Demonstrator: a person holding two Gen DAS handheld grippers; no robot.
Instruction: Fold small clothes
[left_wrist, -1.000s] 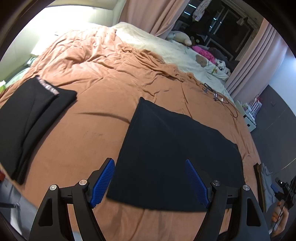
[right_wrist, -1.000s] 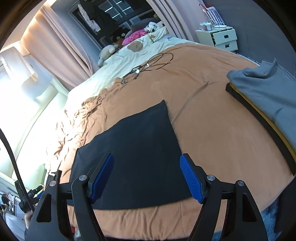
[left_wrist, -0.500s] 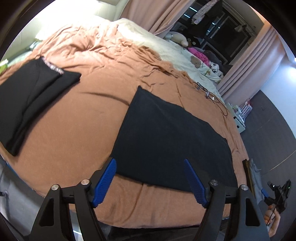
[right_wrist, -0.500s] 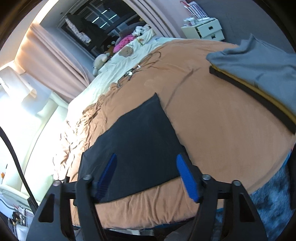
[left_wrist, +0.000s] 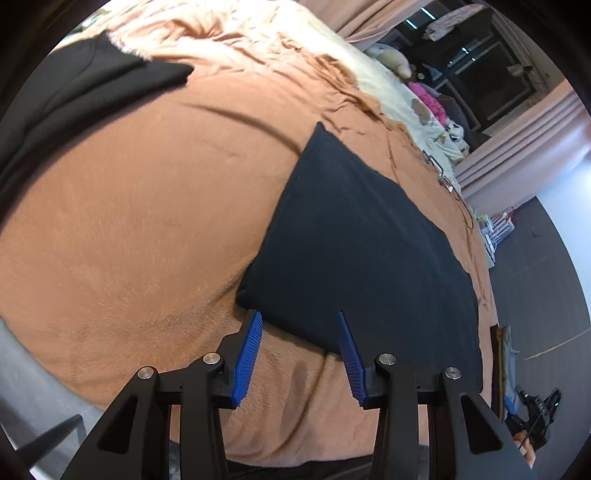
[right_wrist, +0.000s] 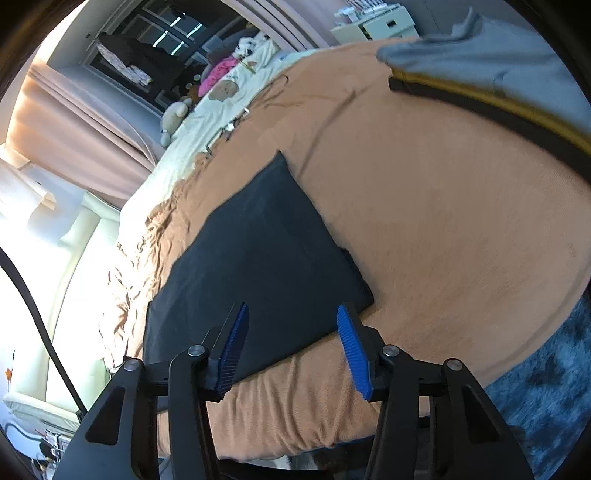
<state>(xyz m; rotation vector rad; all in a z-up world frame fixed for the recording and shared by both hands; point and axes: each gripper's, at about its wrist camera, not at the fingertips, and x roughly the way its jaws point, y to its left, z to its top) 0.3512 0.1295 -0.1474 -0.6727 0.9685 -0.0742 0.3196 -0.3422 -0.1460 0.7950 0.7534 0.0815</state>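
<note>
As both tools sit low at the near edge of the bed, findings read:
Left gripper (left_wrist: 299, 325): jaws partly spread, just been closing; near left corner of the black garment (left_wrist: 369, 251) lies between the blue pads, not pinched.
Right gripper (right_wrist: 291, 319): jaws partly spread, just been closing; garment's near right edge between them, not pinched.
Black garment: flat on the orange blanket (left_wrist: 129, 221).
Far left: folded black clothes (left_wrist: 74, 85).
Far right: grey garment (right_wrist: 498, 55) on a stack.

2 close wrist views, shared black cloth (left_wrist: 354, 251)
</note>
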